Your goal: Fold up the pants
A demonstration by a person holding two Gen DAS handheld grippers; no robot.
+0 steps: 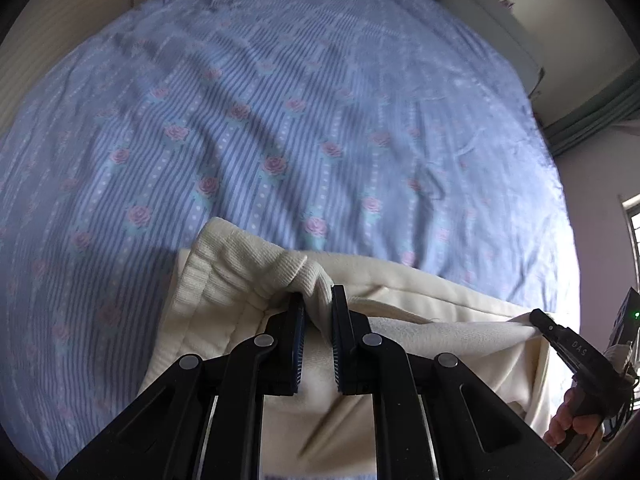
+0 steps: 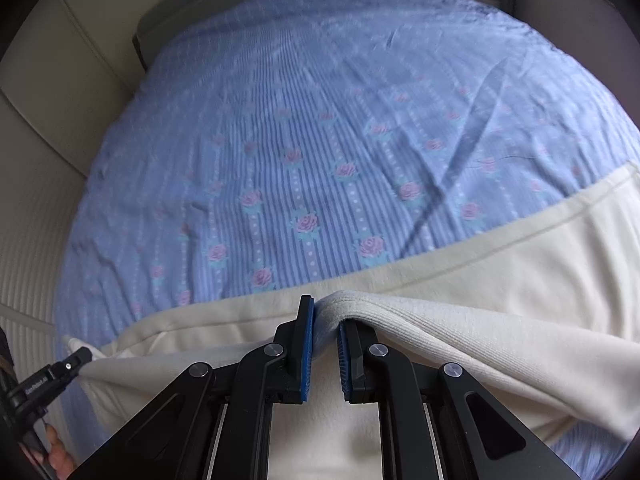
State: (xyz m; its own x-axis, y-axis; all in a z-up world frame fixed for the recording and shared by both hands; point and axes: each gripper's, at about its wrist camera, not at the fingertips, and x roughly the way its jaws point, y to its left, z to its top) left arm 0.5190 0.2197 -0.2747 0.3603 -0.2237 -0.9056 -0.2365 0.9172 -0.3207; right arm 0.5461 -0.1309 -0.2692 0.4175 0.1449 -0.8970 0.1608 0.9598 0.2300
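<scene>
A pair of cream pants (image 1: 248, 280) lies on a bed covered by a blue striped sheet (image 1: 280, 120) printed with pink roses. The pants occupy the near edge of the sheet, with most of the sheet bare beyond them.

The left gripper (image 1: 318, 300) has its jaws drawn narrow and pinches a ribbed fold of the cream fabric, which bunches up between the black fingers. Toward the right of the pants, the right gripper (image 2: 326, 312) is likewise nearly closed, its blue-lined pads clamping a raised ridge of the same cloth. The fabric stretches taut between the two tools.

A hand (image 1: 568, 420) grips the handle of the right tool beside the pants' right edge. A grey headboard (image 2: 208, 12) stands at the far end of the sheet.
</scene>
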